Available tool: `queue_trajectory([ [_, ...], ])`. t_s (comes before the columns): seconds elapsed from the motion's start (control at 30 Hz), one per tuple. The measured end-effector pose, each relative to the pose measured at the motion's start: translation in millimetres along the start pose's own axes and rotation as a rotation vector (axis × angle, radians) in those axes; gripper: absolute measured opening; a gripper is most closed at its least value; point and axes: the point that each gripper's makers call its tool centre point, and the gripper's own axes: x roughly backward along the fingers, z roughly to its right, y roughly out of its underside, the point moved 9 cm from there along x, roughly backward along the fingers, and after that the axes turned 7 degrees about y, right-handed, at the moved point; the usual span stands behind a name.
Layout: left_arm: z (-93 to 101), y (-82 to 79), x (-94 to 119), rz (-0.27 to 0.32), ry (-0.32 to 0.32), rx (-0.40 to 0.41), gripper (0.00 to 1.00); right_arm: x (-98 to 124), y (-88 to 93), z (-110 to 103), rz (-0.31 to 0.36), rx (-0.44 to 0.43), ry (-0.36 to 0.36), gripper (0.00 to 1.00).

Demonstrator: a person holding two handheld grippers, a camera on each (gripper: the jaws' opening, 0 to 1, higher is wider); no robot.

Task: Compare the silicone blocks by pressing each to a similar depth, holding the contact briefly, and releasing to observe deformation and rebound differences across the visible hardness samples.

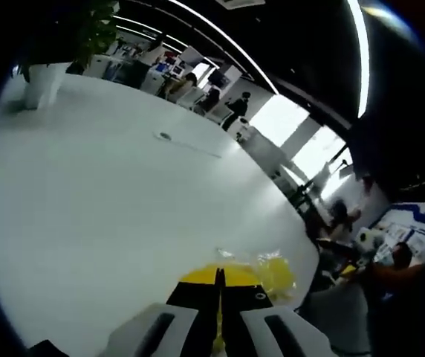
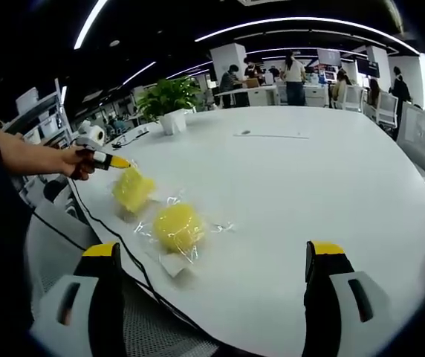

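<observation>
Right gripper view has the right tongs [image 2: 211, 279] released, jaws wide apart and empty, hanging over the near edge of the white bench [image 2: 324, 178]. Just beyond them, near the left edge, lies a round yellow silicone block [image 2: 177, 225] in crinkled clear wrap. Farther left sits a second yellow block [image 2: 132, 190], also wrapped, with the left tongs [image 2: 120, 161] clenched, their yellow tip touching its top; a hand [image 2: 79, 162] holds them. Left gripper view shows those jaws closed together, pressed onto the yellow block [image 1: 272, 273] at the bench rim.

The step in hand looks like the press on the far block. To do it well, I would push straight down, hold steadily, and lift cleanly so that the rebound reads true; the slippery wrap could let the block slide. A potted plant [image 2: 169, 100] stands far back on the bench.
</observation>
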Motion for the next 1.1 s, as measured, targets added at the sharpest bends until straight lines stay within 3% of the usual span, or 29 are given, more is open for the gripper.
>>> queue_trajectory([
  [0.3,17.3,-11.0,5,0.034,0.004,-0.052,0.0,0,-4.7,-1,0.012,0.008,-0.009,0.96],
  [0.63,38.3,-32.6,8,0.038,0.004,-0.174,0.0,-2,-12.0,-3,0.031,0.014,-0.024,0.96],
  [0.93,60.5,-65.6,16,0.107,0.029,-0.253,0.0,0,-19.4,-2,0.051,0.019,-0.029,0.96],
  [1.1,73.5,-83.1,23,0.116,0.048,-0.275,0.0,-1,-28.4,-1,0.077,0.017,-0.028,0.96],
])
